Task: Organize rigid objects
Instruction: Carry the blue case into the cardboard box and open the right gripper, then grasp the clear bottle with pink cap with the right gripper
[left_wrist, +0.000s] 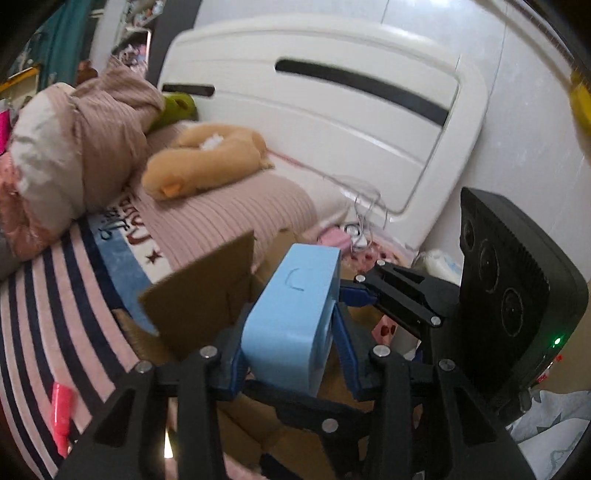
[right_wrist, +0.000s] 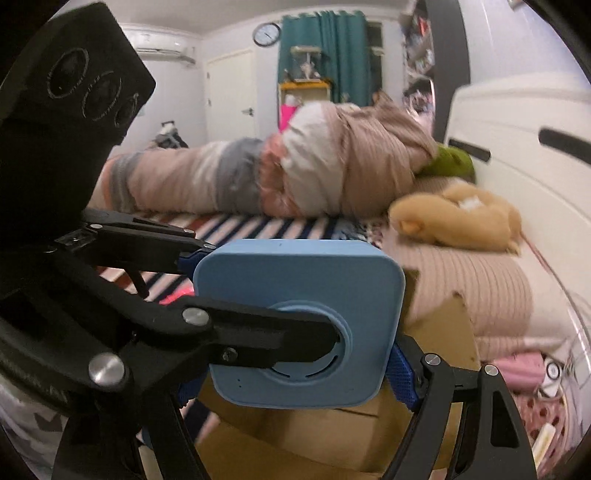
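A light blue rounded plastic box (left_wrist: 291, 317) is held in the air above an open cardboard box (left_wrist: 207, 295). My left gripper (left_wrist: 288, 354) is shut on its two flat sides with blue pads. My right gripper (right_wrist: 295, 369) holds the same blue box (right_wrist: 303, 291) across its edges, a blue pad (right_wrist: 400, 373) pressing its right side. In the right wrist view the left gripper's black finger (right_wrist: 258, 336) lies across the box's round front ring. In the left wrist view the right gripper (left_wrist: 391, 295) reaches in from the right. The cardboard box also shows below (right_wrist: 332, 424).
A bed with a striped cover (left_wrist: 55, 314), a beige plush toy (left_wrist: 207, 162), rolled bedding (left_wrist: 74, 147) and a white headboard (left_wrist: 332, 122) lies behind. A pink marker (left_wrist: 61, 417) lies on the cover. Cables and pink items (right_wrist: 524, 369) sit by the headboard.
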